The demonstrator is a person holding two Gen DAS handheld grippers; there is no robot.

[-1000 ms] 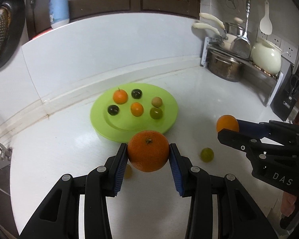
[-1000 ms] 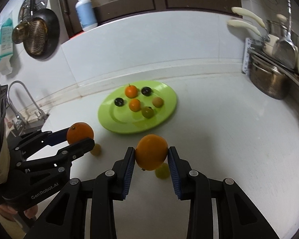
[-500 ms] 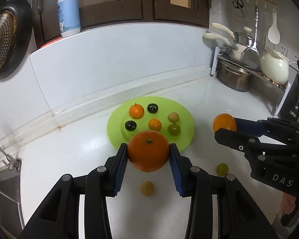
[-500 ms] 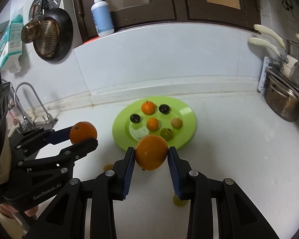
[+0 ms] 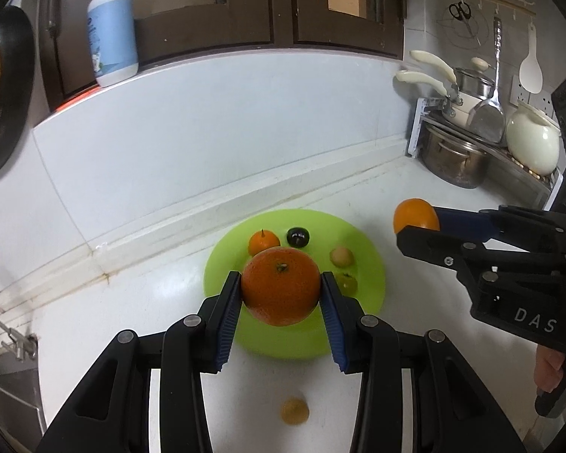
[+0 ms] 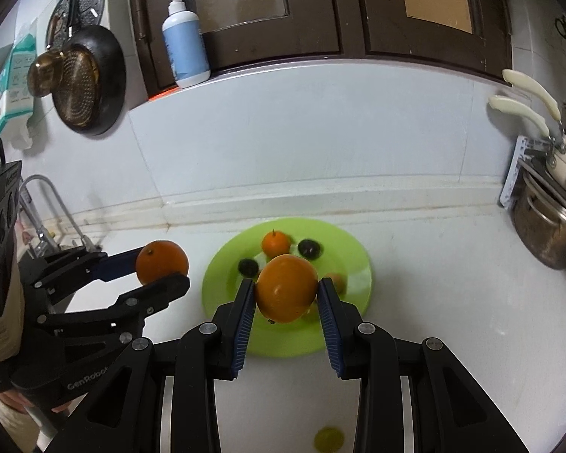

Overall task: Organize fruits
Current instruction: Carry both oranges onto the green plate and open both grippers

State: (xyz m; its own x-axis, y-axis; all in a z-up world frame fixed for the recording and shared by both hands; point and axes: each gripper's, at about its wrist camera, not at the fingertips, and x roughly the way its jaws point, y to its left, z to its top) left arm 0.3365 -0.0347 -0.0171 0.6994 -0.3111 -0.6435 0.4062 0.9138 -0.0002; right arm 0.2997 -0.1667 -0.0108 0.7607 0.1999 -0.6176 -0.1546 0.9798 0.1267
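My left gripper (image 5: pixel 281 288) is shut on a large orange (image 5: pixel 281 285), held above the near side of the green plate (image 5: pixel 369 275). My right gripper (image 6: pixel 286 294) is shut on a second orange (image 6: pixel 286 292) over the same plate (image 6: pixel 358 260). The right gripper also shows in the left wrist view (image 5: pixel 415 222), and the left gripper in the right wrist view (image 6: pixel 162 264). The plate holds a small mandarin (image 5: pixel 263 241), dark plums (image 5: pixel 298 236), a tan fruit (image 5: pixel 341 256) and a green one (image 5: pixel 347 283). A small yellow-orange fruit (image 5: pixel 294 410) and a small green fruit (image 6: pixel 328 438) lie on the counter.
White counter (image 5: pixel 132 302) with a backsplash wall behind. Pots and utensils on a rack (image 5: pixel 456 158) at the right. A soap bottle (image 5: pixel 113 26) on the ledge, a hanging pan (image 6: pixel 83 83) and a faucet (image 6: pixel 45 204) at the left.
Both grippers have risen and moved forward with their oranges, so each now hangs over the plate. The loose fruits on the counter have dropped toward the bottom of the views.
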